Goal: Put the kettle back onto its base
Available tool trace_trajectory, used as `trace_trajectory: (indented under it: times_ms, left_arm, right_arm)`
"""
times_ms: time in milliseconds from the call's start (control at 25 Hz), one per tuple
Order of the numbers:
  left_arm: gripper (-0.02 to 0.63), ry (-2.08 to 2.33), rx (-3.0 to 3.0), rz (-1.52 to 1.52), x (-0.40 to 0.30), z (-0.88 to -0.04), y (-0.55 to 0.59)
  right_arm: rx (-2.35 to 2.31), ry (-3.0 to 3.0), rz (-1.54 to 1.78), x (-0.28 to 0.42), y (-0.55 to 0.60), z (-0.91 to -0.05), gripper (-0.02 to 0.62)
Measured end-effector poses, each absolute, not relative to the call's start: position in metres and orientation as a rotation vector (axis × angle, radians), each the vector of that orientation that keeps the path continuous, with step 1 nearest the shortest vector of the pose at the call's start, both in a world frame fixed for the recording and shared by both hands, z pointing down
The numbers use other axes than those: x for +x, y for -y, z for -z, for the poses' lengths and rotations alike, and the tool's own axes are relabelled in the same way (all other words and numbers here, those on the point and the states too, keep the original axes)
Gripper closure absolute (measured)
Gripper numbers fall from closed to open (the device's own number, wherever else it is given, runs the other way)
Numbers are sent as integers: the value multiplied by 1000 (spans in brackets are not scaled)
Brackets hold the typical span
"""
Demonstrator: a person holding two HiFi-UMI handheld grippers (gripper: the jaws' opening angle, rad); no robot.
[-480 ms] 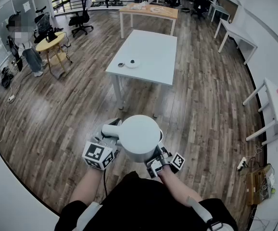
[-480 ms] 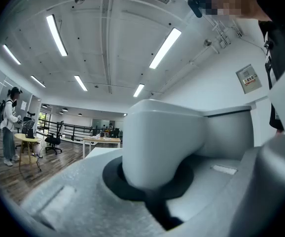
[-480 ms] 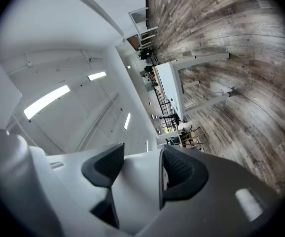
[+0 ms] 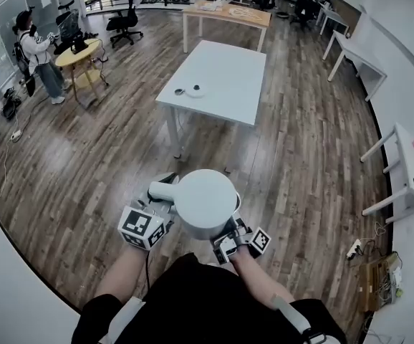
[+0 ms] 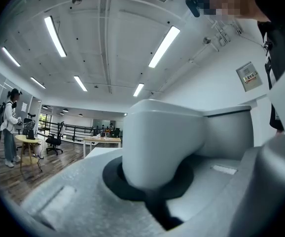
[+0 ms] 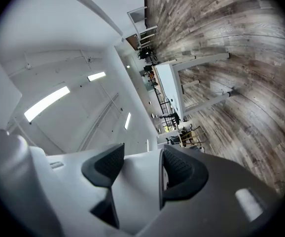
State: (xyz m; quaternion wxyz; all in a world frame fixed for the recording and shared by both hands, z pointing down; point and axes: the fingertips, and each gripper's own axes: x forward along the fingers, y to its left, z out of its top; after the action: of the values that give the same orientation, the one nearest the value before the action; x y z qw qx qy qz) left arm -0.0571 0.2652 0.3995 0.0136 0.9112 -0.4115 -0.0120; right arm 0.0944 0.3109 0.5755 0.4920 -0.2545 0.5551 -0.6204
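Note:
I hold a white kettle (image 4: 205, 201) over the wood floor, close to my body. In the right gripper view, the right gripper (image 6: 141, 164) is shut on the kettle (image 6: 137, 191), whose white wall fills the space between its black pads (image 6: 182, 174). The head view has that gripper (image 4: 228, 233) at the kettle's near right. At the kettle's left, the left gripper (image 4: 158, 198) is shut. A white projecting part of the kettle (image 5: 164, 142) rests against the left gripper (image 5: 152, 194). The round white base (image 4: 195, 90) lies on a white table (image 4: 225, 77) ahead.
A small dark round thing (image 4: 180, 94) lies beside the base. Further back are a wooden desk (image 4: 228, 11), office chairs (image 4: 124, 24) and a person (image 4: 39, 63) by a round yellow table (image 4: 78, 52). White tables (image 4: 407, 170) line the right wall.
Both grippers keep the same hold on the kettle. The kettle and grippers sit slightly higher in the head view. The person at the back left has shifted a little.

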Motion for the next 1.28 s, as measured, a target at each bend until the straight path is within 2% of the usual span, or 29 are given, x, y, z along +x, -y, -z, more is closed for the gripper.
trace_trajectory:
  times_ms: [640,1280]
  left_arm:
    - [606,1376,2791,79,-12,-399,-275]
    - [606,1358,2809,58,-31,-393,-196]
  right_arm:
    - [-590,-1413,1546,148,-307,-572,348]
    - [-586,-1389,1534,125,-232,-568,348]
